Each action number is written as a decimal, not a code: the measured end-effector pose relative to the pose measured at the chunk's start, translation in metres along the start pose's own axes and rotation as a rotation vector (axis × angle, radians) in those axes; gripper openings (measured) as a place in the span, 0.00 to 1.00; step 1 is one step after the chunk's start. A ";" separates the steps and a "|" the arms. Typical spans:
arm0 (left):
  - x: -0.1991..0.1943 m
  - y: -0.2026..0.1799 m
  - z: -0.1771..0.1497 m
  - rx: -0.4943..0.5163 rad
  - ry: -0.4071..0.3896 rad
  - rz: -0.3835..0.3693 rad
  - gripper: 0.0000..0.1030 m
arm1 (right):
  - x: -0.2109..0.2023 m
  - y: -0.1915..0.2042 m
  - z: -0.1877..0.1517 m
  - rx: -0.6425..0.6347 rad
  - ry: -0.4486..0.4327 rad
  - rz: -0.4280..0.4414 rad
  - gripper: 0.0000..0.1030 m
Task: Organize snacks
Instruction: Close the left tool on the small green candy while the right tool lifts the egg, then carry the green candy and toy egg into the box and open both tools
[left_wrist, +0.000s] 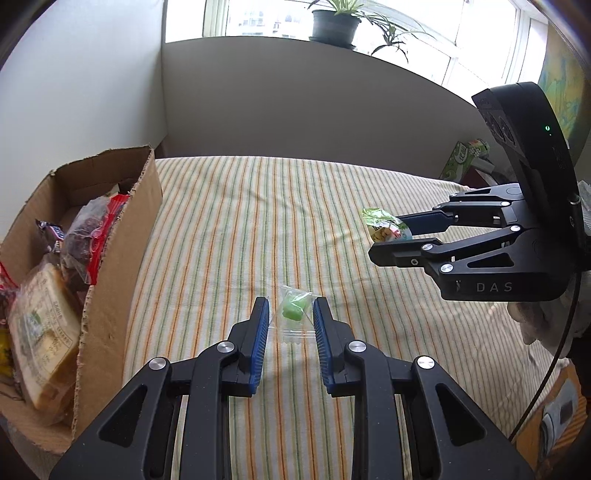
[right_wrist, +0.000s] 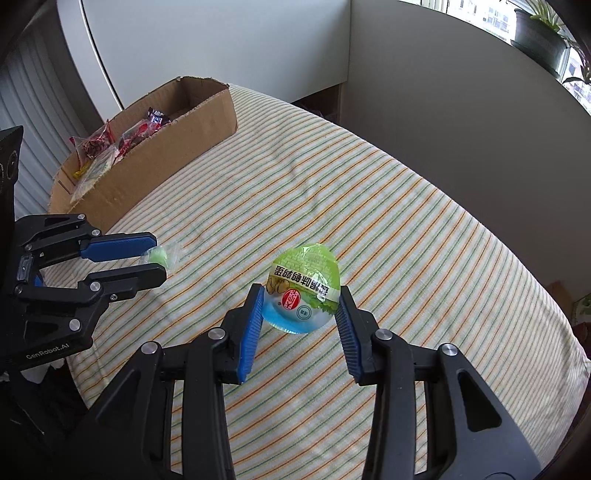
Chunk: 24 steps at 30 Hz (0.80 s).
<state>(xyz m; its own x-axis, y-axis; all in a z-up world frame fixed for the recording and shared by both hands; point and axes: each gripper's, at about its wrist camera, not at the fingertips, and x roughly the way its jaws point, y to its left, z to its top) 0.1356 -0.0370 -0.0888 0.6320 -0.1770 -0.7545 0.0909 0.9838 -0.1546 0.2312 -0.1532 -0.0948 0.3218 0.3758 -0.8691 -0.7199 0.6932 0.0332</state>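
The left gripper (left_wrist: 290, 308) points downward, its blue pads (left_wrist: 259, 332) closed on something. The right gripper (right_wrist: 301, 295) also points downward, gripping.

Box (left_wrist: 110, 236) cut off at my left view's edge; lower snacks buried; print on bread pack (left_wrist: 44, 325) too small to read.

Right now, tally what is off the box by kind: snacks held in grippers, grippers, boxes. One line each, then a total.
Snacks held: 2, the green candy in the left gripper and the green-lidded pack in the right gripper
Grippers: 2
Cardboard box: 1, already holding several snacks, too jumbled to count
Total: 5
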 end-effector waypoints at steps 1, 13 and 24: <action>-0.004 0.001 -0.001 -0.001 -0.006 -0.001 0.22 | -0.005 0.003 0.001 -0.004 -0.006 -0.002 0.39; -0.047 0.034 -0.004 -0.035 -0.081 0.004 0.22 | -0.033 0.056 0.027 -0.058 -0.058 0.015 0.39; -0.092 0.096 -0.022 -0.109 -0.135 0.073 0.22 | -0.032 0.114 0.055 -0.093 -0.098 0.086 0.39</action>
<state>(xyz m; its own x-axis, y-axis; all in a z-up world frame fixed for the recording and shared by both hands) 0.0694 0.0734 -0.0486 0.7319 -0.0930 -0.6750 -0.0380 0.9835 -0.1767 0.1730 -0.0525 -0.0365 0.3113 0.4928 -0.8126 -0.7999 0.5975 0.0559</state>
